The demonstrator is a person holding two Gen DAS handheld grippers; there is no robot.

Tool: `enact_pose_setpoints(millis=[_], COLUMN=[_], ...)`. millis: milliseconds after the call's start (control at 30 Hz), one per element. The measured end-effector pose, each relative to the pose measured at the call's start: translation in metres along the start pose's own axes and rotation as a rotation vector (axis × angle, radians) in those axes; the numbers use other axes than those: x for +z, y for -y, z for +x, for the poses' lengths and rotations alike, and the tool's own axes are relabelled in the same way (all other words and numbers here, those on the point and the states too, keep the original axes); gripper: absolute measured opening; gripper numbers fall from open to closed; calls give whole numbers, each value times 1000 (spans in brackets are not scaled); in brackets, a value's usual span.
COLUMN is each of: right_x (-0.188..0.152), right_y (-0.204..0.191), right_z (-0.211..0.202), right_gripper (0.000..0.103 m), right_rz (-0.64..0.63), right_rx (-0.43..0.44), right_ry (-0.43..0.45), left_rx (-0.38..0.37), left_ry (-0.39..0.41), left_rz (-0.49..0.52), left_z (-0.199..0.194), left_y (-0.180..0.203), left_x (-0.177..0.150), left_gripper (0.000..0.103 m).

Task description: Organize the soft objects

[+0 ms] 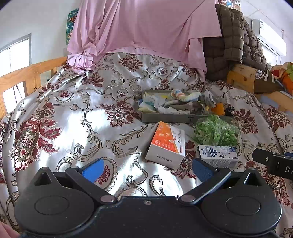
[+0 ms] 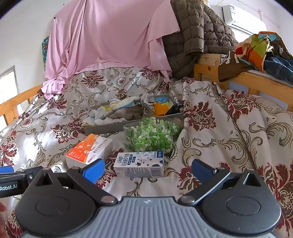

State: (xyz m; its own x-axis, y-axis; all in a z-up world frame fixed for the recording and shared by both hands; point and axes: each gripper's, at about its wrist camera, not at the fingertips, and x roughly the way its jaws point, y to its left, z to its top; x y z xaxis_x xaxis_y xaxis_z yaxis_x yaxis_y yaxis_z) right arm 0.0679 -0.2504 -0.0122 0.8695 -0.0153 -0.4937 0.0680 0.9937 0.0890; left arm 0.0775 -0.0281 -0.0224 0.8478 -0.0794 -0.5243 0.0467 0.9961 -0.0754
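Floral bedspread [image 1: 73, 109] bears a sock-filled tray [image 1: 170, 117], long axis left-right; both grippers [image 1: 148, 168] [image 2: 148, 169] gape empty.

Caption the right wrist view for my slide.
Open right gripper hovers over milk carton, bag of green pieces and sock tray.

A bed covered by a glossy silver bedspread [image 1: 77, 109] with dark red floral and grey scroll patterns fills the foreground, daylight glaring off its sheen, and a wooden bed rail [image 1: 27, 76] runs along its left side in front of a bright window [image 1: 16, 55]. Behind it a pink sheet [image 1: 139, 27] hangs down beside a brown quilted jacket [image 1: 230, 36] draped over a raised wooden frame [image 2: 243, 76]. The walls are white, with a white air conditioner [image 2: 241, 16] mounted high at right and a colourful poster [image 1: 70, 25] at left.
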Motion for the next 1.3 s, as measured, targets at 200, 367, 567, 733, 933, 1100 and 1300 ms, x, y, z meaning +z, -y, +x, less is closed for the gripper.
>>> enact_pose_setpoints(millis=[200,367,567,733,933,1100,1300], right_x=[-1,-2,-3,-3,-3,-3,-3], right_y=[2,2,1,1,1,0,0], right_z=[3,4,5,6,6,6,6], right_gripper=[103,103,103,103,103,103,103], right_rz=[5,3,-2,-2,-3,-2,-2], right_rx=[-2,0,1,0,0,0,0], right_ry=[-11,-24,-40,-46,-48,-48,-49], left_rx=[0,1,5,5,5,4,5], left_ry=[-17,-23,-26,-27,-27,-27,-28], left_rz=[-13,-13,-18,-17,-16,-16,-16], left_z=[2,3,4,4,4,4,4], left_y=[-1,-1,-1,-2,-2,-2,-2], left_x=[-1,-2,-2,-2,-2,-2,-2], left_gripper=[102,102,102,102,102,102,102])
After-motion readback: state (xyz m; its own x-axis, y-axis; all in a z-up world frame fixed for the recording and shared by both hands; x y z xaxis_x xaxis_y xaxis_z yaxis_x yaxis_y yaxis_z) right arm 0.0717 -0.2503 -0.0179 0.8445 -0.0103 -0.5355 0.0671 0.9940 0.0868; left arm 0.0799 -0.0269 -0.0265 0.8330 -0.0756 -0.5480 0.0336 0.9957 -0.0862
